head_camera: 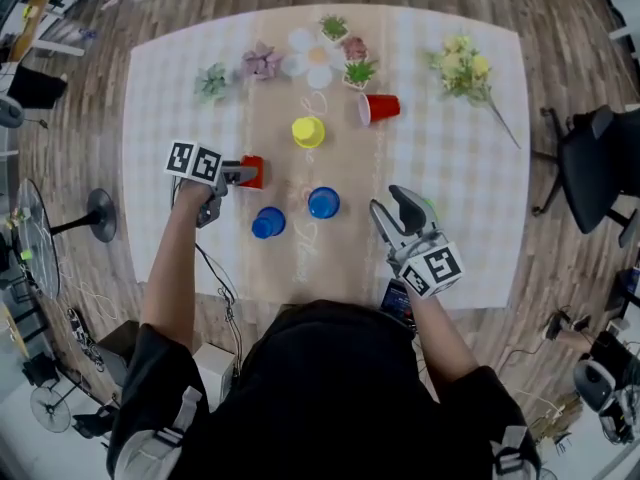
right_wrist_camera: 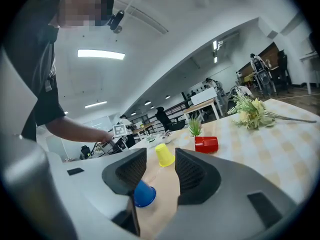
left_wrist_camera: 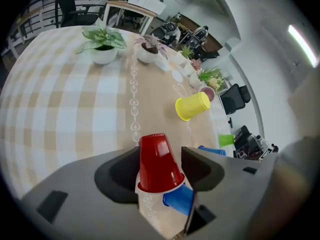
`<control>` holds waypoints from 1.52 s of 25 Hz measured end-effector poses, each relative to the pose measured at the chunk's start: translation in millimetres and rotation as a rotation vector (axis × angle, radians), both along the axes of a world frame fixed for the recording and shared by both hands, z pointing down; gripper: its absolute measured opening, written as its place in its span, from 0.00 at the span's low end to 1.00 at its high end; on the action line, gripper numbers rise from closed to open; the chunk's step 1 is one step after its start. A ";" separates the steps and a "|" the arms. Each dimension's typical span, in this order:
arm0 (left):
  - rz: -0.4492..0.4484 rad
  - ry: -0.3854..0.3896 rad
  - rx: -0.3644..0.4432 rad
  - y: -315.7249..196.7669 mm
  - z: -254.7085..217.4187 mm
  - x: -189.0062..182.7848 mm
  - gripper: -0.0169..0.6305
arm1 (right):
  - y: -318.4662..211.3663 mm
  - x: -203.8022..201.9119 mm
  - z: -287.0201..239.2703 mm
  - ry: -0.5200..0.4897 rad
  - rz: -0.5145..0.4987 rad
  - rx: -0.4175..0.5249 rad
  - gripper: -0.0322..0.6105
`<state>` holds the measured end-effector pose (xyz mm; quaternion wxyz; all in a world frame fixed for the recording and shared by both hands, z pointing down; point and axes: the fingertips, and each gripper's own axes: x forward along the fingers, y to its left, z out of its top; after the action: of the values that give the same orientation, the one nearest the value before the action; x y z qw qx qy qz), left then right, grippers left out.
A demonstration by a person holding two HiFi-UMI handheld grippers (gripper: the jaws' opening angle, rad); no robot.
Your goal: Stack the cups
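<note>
Left gripper (left_wrist_camera: pixel 160 156) jaws spread wide, flanking but apparently not pressing the inverted red cup (left_wrist_camera: pixel 155 161), left of the table's (head_camera: pixel 460 198) centre; nearest blue cup (head_camera: pixel 268 223) lies just toward the near edge; right gripper (right_wrist_camera: pixel 161 156) empty, jaws apart, farther off.

Head overhead — gripper views low, share yellow cup (head_camera: pixel 308 131)

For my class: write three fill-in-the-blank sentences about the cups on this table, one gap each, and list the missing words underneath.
1. The upside-down plastic cup between the left tongs is coloured ____.
2. The number of blue plastic cups on the checked table is ____.
3. The red plastic cup beside the small potted plant lies on its ____.

Missing words: red; two; side
</note>
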<state>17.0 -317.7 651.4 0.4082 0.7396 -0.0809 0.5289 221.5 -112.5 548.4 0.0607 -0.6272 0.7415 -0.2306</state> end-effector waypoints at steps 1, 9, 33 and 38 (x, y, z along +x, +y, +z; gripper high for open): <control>-0.001 -0.010 -0.004 0.8 4.0 0.4 0.40 | 0.3 0.6 2.5 -0.006 0.000 -0.002 0.34; -0.010 -0.053 -0.025 9.4 22.5 6.7 0.41 | 4.8 7.6 12.2 -0.037 0.014 -0.009 0.34; -0.124 0.872 0.849 70.4 -287.4 -34.4 0.38 | 51.9 -81.9 -101.8 0.157 -0.026 0.166 0.32; -0.156 1.027 1.027 128.6 -292.8 -62.6 0.38 | 83.7 -98.2 -103.0 0.179 0.002 0.159 0.31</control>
<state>-45.6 -189.1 358.6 0.0329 0.9848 -0.1693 -0.0200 123.2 -28.8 445.4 0.0441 -0.6393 0.7592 -0.1140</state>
